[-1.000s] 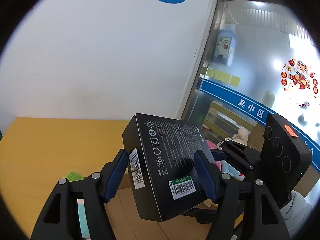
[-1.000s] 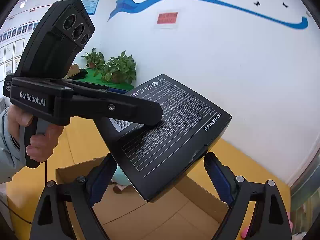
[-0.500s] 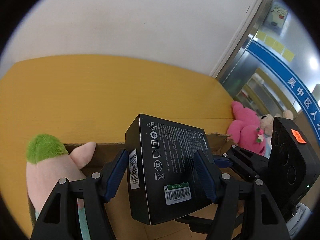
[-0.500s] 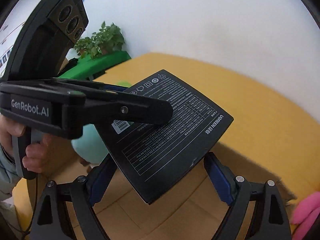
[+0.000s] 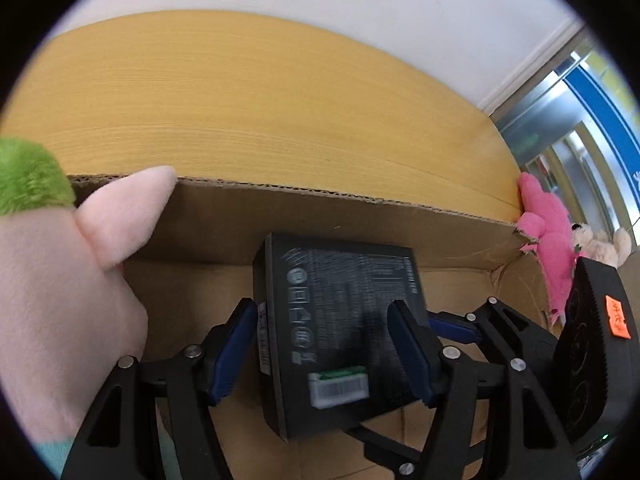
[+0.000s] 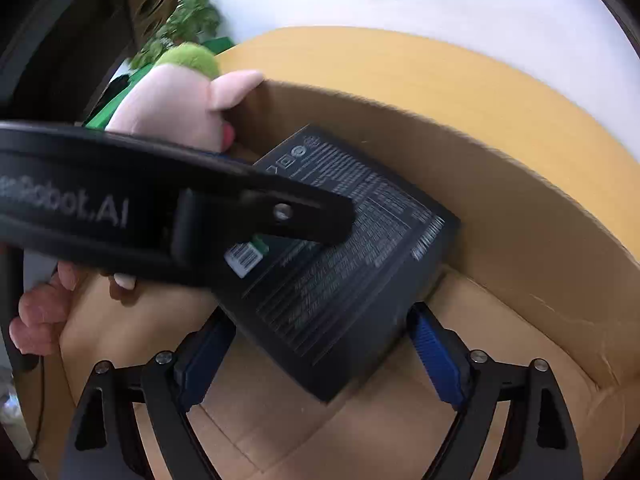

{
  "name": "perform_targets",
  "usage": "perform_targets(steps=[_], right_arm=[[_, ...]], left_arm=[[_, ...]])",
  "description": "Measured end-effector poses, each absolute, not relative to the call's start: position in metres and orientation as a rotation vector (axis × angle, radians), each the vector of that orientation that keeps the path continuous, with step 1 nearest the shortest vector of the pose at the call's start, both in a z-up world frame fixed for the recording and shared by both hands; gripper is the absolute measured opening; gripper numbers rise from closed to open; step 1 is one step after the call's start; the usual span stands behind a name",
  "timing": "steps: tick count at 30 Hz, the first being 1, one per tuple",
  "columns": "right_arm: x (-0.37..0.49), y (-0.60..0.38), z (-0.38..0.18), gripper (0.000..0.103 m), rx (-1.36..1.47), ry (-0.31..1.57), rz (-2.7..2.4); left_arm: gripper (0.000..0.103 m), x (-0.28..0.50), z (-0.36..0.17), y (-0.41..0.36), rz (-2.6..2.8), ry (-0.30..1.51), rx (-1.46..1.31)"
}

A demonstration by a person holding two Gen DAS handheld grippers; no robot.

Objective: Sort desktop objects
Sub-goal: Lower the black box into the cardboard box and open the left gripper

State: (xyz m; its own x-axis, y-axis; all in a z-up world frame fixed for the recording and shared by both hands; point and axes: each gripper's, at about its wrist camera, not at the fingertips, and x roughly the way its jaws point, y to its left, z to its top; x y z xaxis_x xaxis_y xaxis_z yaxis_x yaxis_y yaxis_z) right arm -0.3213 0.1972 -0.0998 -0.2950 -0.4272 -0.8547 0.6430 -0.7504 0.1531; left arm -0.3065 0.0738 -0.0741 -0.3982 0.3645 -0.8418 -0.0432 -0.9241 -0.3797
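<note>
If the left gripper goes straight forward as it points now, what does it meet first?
Probably the far wall of the cardboard box, just beyond the black box that the left gripper holds. Depth is unclear.

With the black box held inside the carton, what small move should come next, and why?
Probably lower the black box a little more to the floor of the cardboard carton, then release. Both the left hand-held gripper and the right hand-held gripper grip it, beside the pink pig plush.
</note>
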Motion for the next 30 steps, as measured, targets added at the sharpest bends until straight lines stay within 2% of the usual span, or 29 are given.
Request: perform_targets(steps=[3, 6, 8, 9, 11, 13, 18, 30], right_arm=[[-0.307, 0.21, -0.075, 0.089, 1.257, 0.247, -2.134], [-0.276, 0.226, -0.039, 0.099, 1.179, 0.198, -2.253], [-0.247, 0.237, -0.018, 0.101, 1.13, 0.169, -2.342], [-0.231, 0.228, -0.003, 0.101, 1.093, 0.188, -2.419], [-0.184, 0.241, 0.022, 0.103, 0.931, 0.258, -2.599], [-0.136, 0.243, 0.033, 0.103, 0.844, 0.211, -2.652], [-0.078, 0.258, 0.019, 0.103, 0.87, 0.106, -2.757], [-0.021, 0.255, 0.03, 0.103, 0.829, 0.068, -2.806]], left_arm=[[0.067, -0.284, -0.045, 0.067, 2.488, -0.386, -1.437], [0.067, -0.243, 0.003, 0.061, 2.624, -0.26, -1.203], [0.073, -0.205, 0.034, 0.056, 2.722, -0.179, -1.038], [0.082, -0.182, 0.049, 0.056, 2.805, -0.118, -0.947], [0.084, -0.135, 0.071, 0.057, 2.915, -0.013, -0.76], [0.089, -0.096, 0.083, 0.063, 2.93, 0.017, -0.655], [0.089, -0.027, 0.084, 0.042, 2.872, -0.222, -0.613], [0.089, 0.033, 0.066, 0.072, 2.995, -0.043, -0.58]])
